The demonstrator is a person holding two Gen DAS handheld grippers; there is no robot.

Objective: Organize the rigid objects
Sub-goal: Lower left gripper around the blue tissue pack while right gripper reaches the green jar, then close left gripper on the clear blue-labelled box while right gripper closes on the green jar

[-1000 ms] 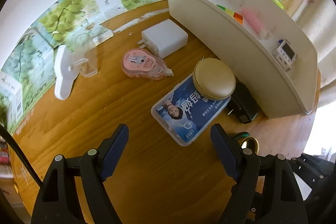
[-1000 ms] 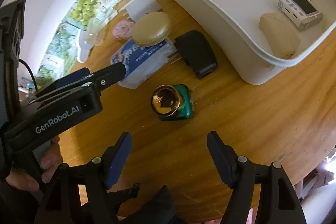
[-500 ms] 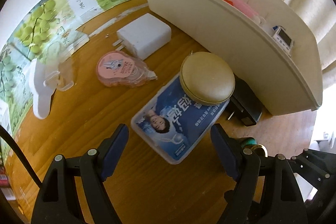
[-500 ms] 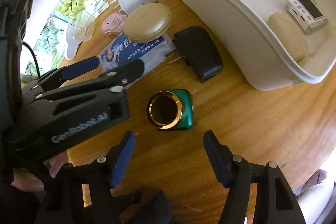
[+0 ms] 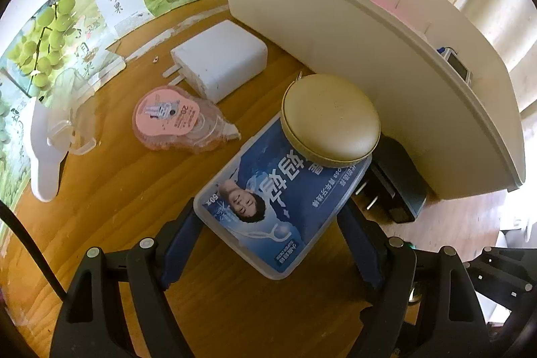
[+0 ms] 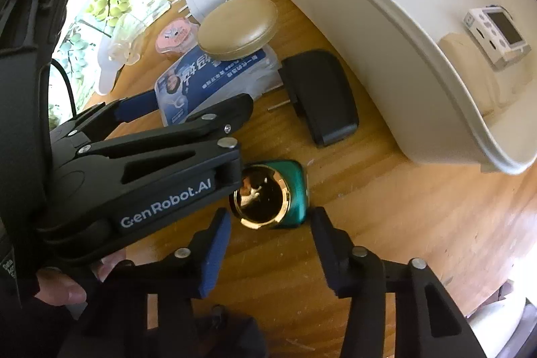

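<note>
Fingers of the right gripper (image 6: 270,234) are closing around the green bottle (image 6: 273,195) on the wooden table (image 6: 386,207), pads not yet pressing it. Left gripper (image 5: 268,244) is standing wide, straddling the blue box (image 5: 278,200) near the white bin (image 5: 386,56).

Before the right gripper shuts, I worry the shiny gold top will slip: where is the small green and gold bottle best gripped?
Probably on its flat green sides, from above. The green and gold bottle stands upright on the wooden table, its gold cap rounded and glossy, its green body squarish. The right gripper already straddles it, jaws closing, pads not yet touching.
</note>
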